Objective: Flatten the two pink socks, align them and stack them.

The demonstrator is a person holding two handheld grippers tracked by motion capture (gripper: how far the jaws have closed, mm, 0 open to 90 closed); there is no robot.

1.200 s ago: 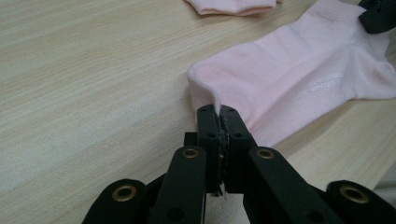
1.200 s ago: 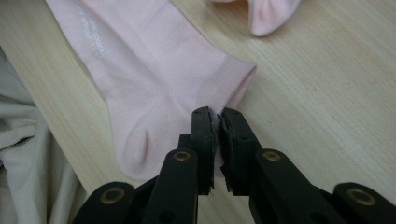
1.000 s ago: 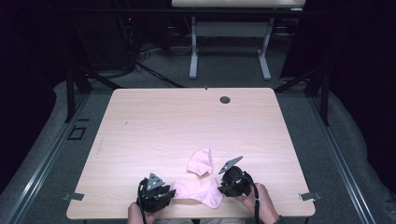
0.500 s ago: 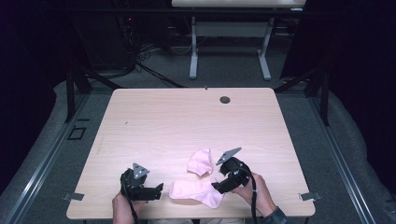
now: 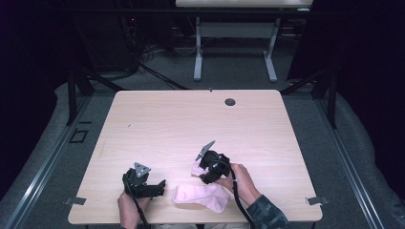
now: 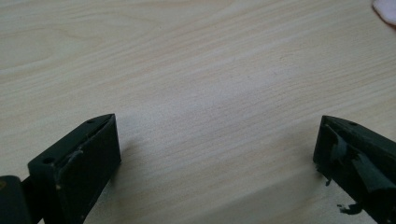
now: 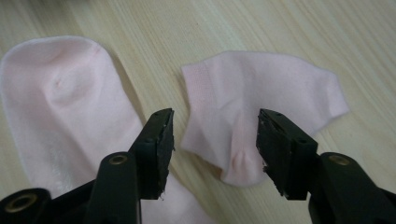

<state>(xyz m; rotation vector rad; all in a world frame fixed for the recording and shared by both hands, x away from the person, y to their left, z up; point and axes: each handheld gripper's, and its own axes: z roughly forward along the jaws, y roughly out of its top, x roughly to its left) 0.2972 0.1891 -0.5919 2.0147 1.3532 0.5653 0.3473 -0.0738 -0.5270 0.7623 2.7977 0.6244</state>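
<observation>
On the left, my left hand-held gripper has drawn away from the pink cloth toward the left edge of the tabletop, and its jaws have just been opening: they now stand spread wide with nothing between them, only bare wood in the left gripper view. A second ago it sat right against the cloth, so I judge it has let go of its end, and that end is now laid down.

The long pink sock lies flat near the front edge, between the two hands, a little apart from the left hand-held gripper.

Further right, my right hand-held gripper has slid leftward and away from the front edge, over the small pink sock. Its jaws have just been closing from a wider spread, yet they are still parted: in the right gripper view the small piece lies between and beyond the tips, its nearer end between the jaws, and the pads do not press on it. The long sock lies just beside its left jaw. I reckon the pinch on the small piece comes next.
</observation>
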